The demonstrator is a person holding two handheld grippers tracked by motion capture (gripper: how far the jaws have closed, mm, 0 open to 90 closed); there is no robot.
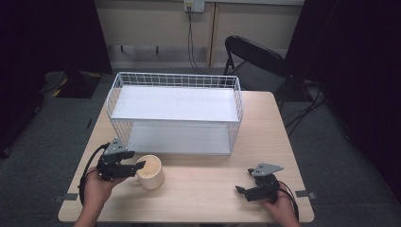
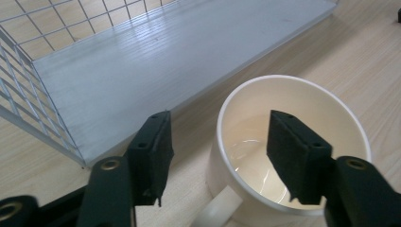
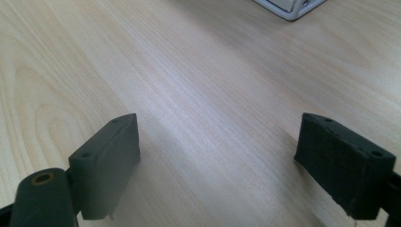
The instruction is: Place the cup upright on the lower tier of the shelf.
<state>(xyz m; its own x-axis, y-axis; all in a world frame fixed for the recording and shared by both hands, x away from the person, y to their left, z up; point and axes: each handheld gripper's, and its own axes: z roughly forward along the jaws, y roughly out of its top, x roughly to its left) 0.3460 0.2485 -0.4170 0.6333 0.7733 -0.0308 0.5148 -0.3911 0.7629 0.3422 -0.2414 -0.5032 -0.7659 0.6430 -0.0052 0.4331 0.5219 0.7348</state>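
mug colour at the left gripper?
Cream, inside and out; the mug shows best in the left gripper view, by the left gripper.

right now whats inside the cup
The cup looks empty: glossy cream walls and bottom, no liquid that I can make out. One pad of the left claw sits inside the rim and covers part of the bottom.

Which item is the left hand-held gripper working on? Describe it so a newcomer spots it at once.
Start at the white wire rack on the wooden table. Just in front of the rack's near left corner stands a cream mug, with the left hand-held gripper open astride its rim. It is the one round, cream vessel on the tabletop, glossy inside.
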